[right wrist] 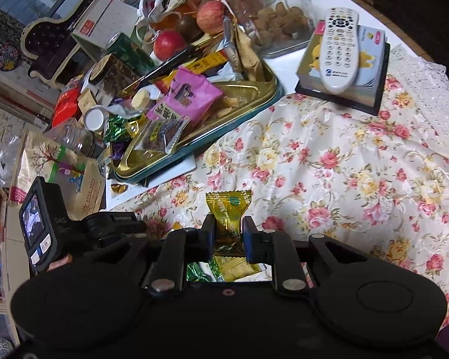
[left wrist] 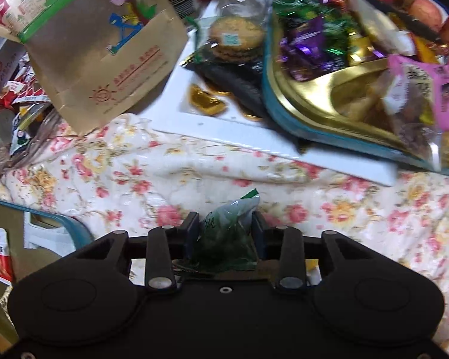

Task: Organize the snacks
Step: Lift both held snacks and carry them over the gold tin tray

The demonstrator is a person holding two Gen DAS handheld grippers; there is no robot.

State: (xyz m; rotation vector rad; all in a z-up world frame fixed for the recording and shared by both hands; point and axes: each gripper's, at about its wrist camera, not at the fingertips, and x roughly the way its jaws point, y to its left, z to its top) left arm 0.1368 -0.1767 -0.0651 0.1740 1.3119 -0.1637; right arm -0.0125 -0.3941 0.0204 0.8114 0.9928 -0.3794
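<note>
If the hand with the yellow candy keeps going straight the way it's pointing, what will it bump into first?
Probably the flowered tablecloth. The right gripper, shut on the yellow candy, points steeply down at bare cloth. The gold tray lies farther off to the left, though depth is hard to judge.

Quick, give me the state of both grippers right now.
Left gripper: closed on a green snack packet.
Right gripper: shut on a gold-wrapped candy.
</note>
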